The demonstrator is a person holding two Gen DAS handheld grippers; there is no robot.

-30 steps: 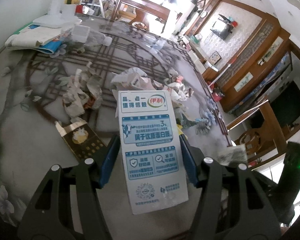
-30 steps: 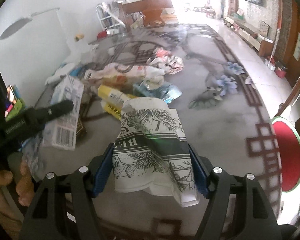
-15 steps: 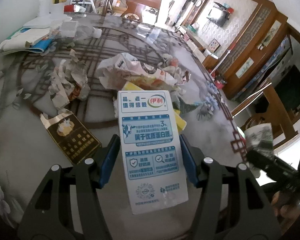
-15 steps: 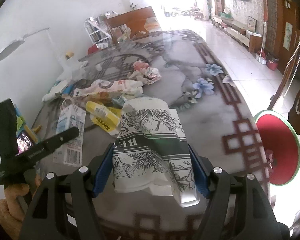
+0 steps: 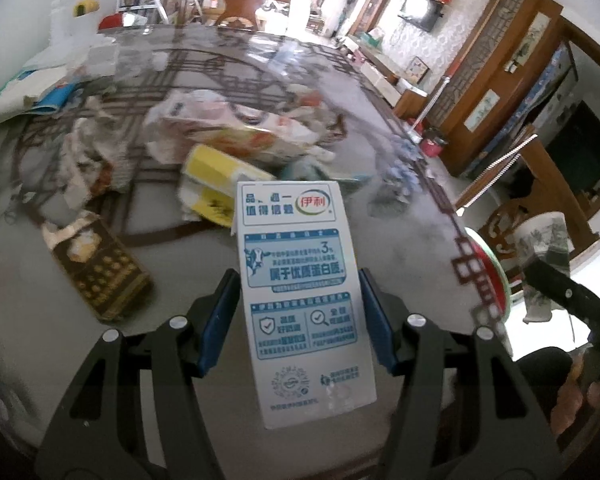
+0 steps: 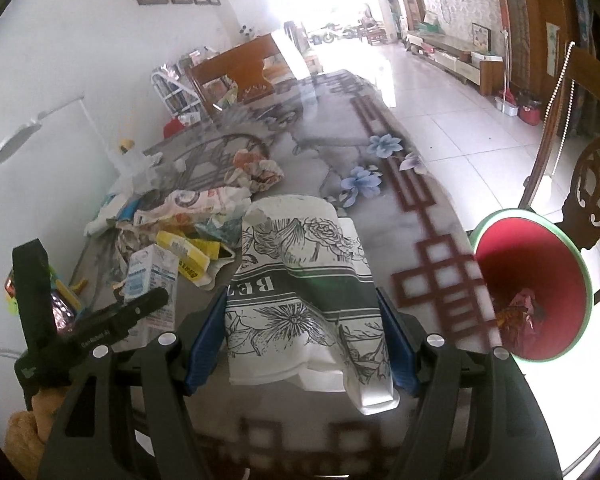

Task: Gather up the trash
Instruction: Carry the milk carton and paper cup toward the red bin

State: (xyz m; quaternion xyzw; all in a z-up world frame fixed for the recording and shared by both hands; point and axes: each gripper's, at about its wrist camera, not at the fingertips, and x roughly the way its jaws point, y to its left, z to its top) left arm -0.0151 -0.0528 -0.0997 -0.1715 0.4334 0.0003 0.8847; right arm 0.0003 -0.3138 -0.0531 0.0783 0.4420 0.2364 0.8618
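My left gripper (image 5: 300, 316) is shut on a white and blue milk carton (image 5: 304, 280) and holds it above the table's near part; carton and gripper also show in the right wrist view (image 6: 150, 280). My right gripper (image 6: 304, 336) is shut on a crumpled paper cup with black flower print (image 6: 300, 288), held over the table's edge; it also shows in the left wrist view (image 5: 542, 248). A red bin with a green rim (image 6: 532, 284) stands to the right beside the table, with a wrapper inside.
The patterned table (image 5: 180, 344) carries a brown box (image 5: 100, 268), yellow packets (image 5: 216, 180), crumpled paper (image 5: 84, 160) and wrappers (image 6: 256, 168). A lamp (image 6: 20, 136) stands at the left wall. A carved wooden chair (image 6: 596, 192) is behind the bin.
Both grippers have pulled back and risen from the table with their loads. The right gripper has swung so the red bin now shows fuller at its right.
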